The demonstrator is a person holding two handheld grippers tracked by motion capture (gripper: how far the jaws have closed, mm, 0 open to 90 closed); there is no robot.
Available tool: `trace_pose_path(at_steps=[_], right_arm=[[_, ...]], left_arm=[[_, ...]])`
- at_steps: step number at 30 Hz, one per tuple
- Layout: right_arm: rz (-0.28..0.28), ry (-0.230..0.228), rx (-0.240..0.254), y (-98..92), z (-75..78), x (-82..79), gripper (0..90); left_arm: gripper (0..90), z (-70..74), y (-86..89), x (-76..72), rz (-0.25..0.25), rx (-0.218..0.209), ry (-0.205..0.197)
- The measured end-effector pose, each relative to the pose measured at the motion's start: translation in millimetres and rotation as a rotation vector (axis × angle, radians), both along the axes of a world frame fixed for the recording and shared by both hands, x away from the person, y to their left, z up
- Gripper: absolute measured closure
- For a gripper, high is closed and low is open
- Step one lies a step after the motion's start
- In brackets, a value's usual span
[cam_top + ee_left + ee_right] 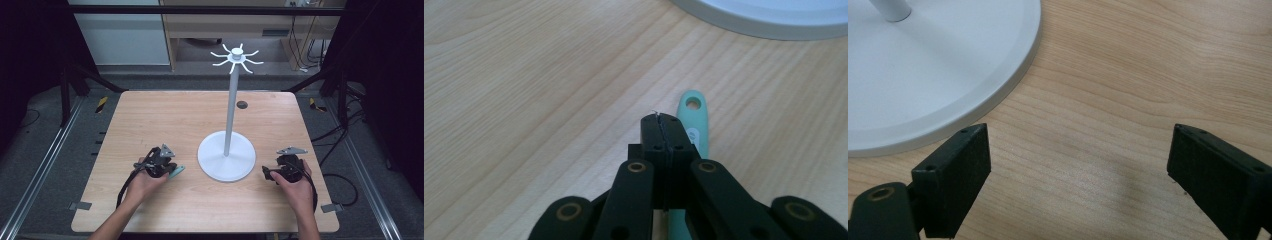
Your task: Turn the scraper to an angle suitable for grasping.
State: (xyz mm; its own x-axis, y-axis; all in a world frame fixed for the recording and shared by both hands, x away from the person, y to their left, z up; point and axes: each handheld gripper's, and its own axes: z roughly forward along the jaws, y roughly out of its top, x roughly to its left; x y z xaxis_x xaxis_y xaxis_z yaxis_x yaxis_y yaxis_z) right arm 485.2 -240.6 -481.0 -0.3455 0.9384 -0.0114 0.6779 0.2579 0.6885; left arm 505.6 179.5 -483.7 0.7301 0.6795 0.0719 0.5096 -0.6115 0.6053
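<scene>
Here, two grippers, one white stand and one mint-green utensil handle shared the wooden desk (150, 120). The stand (229, 112) rose from a round base at the desk's centre, a crown of curved hooks on top. The handle (694, 127), slim with a hanging hole at its tip, lay flat at the base's nine o'clock, under the left gripper (663, 131), whose fingers were pressed together above it. At three o'clock, the right gripper (1075, 175) rested, fingers spread wide, empty.
</scene>
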Motion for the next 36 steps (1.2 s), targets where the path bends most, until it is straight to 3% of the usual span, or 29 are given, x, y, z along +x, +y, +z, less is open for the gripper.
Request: trace_pose_path(at_steps=[5,10,16,18,25,29,36], right_arm=[[0.000,0.001,0.000,0.0,0.0,-0.1,10.7],[-0.001,0.002,-0.001,0.5,-0.3,0.3,10.7],[-0.002,-0.002,0.003,0.3,0.2,0.1,10.7],[-0.003,-0.001,0.002,0.0,0.2,0.0,10.7],[-0.001,-0.001,-0.005,0.3,-0.5,0.8,10.7],[0.002,0.000,0.001,1.1,0.4,-0.3,10.7],[0.000,0.003,-0.001,0.5,-0.3,0.5,10.7]], left_arm=[[90.0,0.6,-8.0,-11.3,-0.055,-0.001,0.019],[90.0,0.6,-16.4,-22.5,-0.095,0.020,0.001],[90.0,3.2,-16.9,-22.3,-0.112,0.026,-0.005],[90.0,9.9,-15.6,-20.8,-0.115,0.020,-0.015],[89.8,25.2,-11.1,-20.6,-0.181,0.081,-0.004],[87.4,31.4,-9.0,-21.7,-0.189,0.072,-0.001],[78.5,39.7,-6.6,-24.7,-0.214,0.093,-0.005]])
